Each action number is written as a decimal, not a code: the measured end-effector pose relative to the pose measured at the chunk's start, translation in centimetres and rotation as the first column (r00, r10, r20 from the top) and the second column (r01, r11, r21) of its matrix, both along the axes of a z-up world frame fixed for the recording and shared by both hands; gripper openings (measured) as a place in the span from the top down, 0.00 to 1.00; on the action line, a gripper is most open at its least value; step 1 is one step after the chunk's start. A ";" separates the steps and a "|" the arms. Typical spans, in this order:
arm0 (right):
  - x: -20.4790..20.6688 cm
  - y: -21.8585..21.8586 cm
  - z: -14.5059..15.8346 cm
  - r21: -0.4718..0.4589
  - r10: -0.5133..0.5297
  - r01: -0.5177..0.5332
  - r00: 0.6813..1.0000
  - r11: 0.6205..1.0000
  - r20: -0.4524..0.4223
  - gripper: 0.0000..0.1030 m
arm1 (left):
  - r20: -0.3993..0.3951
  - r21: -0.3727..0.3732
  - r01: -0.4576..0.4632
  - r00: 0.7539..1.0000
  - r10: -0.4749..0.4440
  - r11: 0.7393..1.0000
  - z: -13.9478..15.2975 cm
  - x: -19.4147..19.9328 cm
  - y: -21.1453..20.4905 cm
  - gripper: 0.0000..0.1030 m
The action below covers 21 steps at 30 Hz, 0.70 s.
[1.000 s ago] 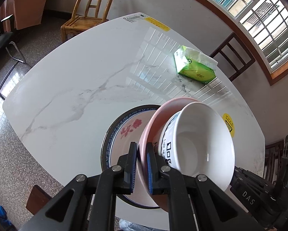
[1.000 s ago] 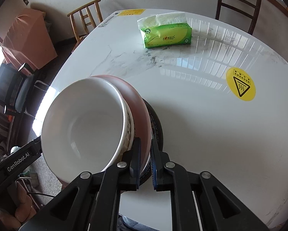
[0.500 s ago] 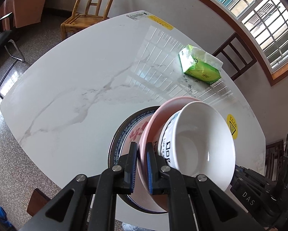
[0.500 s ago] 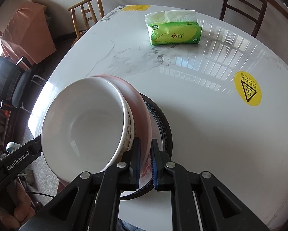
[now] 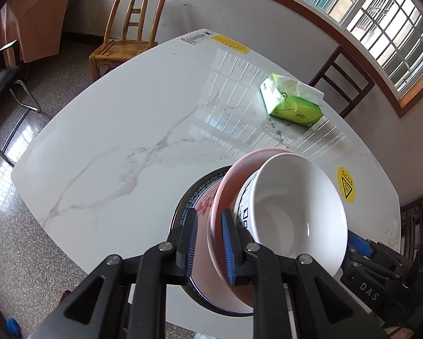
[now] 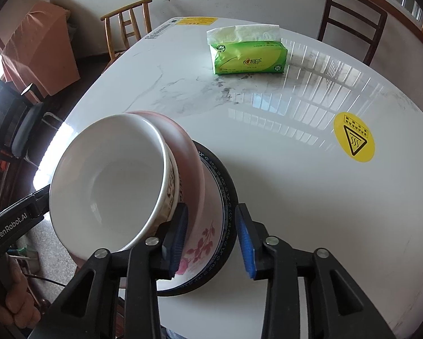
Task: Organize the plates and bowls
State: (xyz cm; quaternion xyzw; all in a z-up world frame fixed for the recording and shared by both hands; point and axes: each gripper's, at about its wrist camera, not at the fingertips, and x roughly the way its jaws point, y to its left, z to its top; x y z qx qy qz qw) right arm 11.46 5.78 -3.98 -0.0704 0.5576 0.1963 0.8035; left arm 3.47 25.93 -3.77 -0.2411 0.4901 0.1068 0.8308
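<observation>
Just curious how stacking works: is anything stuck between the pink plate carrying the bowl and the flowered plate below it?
Nothing visible. The pink plate, with the white bowl on it, lies directly over the flowered plate, with no object between them. The left tongs and right tongs stand open astride its near rim.

Both wrist fisheyes look steeply down, close over the white marble-patterned table (image 5: 121, 130), from opposite sides; both catch the stacked white ceramic bowl (image 5: 293, 212) (and the green tissue pack (image 6: 248, 53)).
</observation>
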 end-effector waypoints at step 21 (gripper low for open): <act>-4.2 -4.5 1.2 0.039 -0.009 0.002 0.984 0.999 0.179 0.07 | 0.066 0.217 0.005 0.998 -0.020 0.976 2.6 -5.7 -3.5 0.48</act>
